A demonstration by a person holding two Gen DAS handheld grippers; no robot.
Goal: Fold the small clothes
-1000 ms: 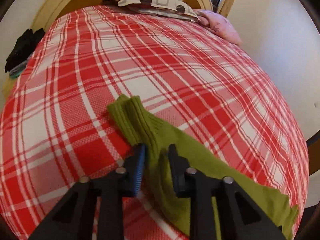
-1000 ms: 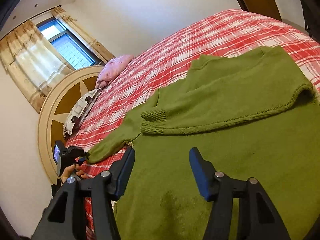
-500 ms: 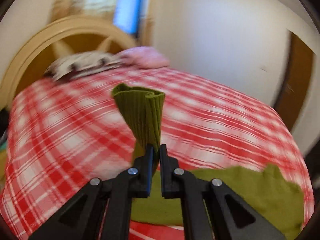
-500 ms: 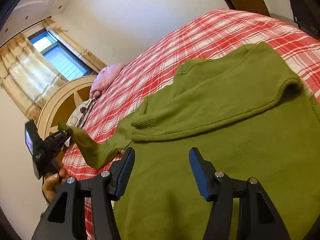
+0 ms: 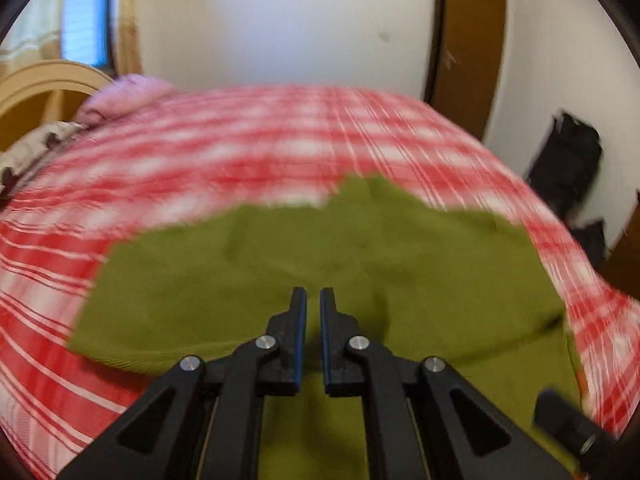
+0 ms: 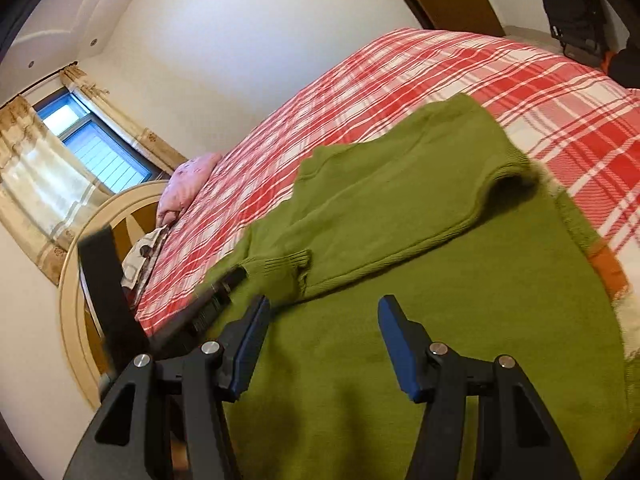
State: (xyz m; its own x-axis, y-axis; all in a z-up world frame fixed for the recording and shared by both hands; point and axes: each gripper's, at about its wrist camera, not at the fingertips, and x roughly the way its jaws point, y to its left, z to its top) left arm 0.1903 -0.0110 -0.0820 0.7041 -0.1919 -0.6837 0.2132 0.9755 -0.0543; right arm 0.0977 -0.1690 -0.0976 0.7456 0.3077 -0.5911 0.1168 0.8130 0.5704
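Observation:
A green knitted sweater lies on the red plaid bed, with one side and both sleeves folded across its body. In the blurred left wrist view the sweater fills the lower middle. My left gripper hovers over the sweater with its jaws nearly together; I cannot see cloth between them. It also shows in the right wrist view, beside a ribbed sleeve cuff. My right gripper is open and empty above the sweater's lower body.
A round wooden headboard, a patterned pillow and a pink pillow are at the bed's head. A brown door and a dark bag stand beyond the bed. A window with curtains is at the left.
My left gripper closed on the sleeve, lifted it and swung it across onto the sweater's body. The sleeve now lies folded on the sweater. My right gripper stayed open over the sweater.

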